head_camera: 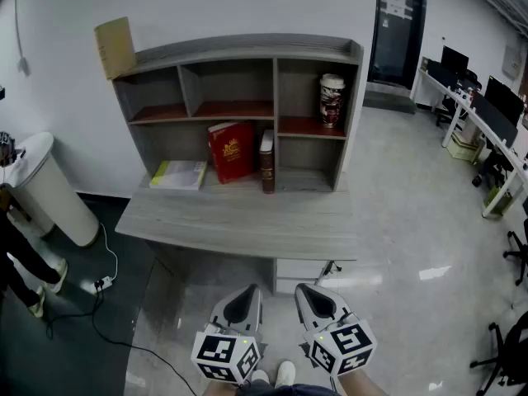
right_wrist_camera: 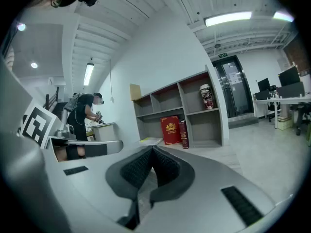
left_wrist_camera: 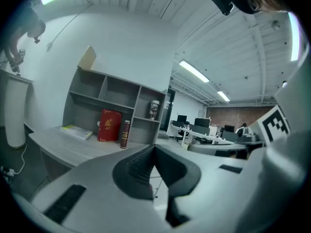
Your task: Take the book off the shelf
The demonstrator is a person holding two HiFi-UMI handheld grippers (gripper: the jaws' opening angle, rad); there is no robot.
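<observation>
Red book [head_camera: 231, 151]: likeliest item for removal; stands slightly tilted in the lower middle bay of the shelf [head_camera: 239, 49], untouched, well ahead of both claws

- Left gripper [left_wrist_camera: 153, 147]: jaws pressed together, nothing between them; held low in front of the person, short of the desk [head_camera: 239, 221]
- Right gripper [right_wrist_camera: 151, 149]: jaws likewise closed on nothing, alongside the left one
- Dark book [head_camera: 266, 162]: upright just beside the red one, at the front of the divider; from where I stand I cannot tell whether the two touch
- Yellow book [head_camera: 179, 174]: lies flat at the mouth of the lower left bay
- Tin [head_camera: 332, 100]: upright in the upper right bay
- Cable [head_camera: 107, 283]: trails on the floor to the left of the desk

Hazards, as I judge them:
- one book is asked for and three are present, so the wrong one may be taken
- claws that reach the cover closed would shove it deeper rather than grip it; they must open first
- drawing out the tilted volume may drag or topple its dark neighbour
- a hard cover pinched at one corner could swing and slip
- a step forward and to the left could catch the cable
</observation>
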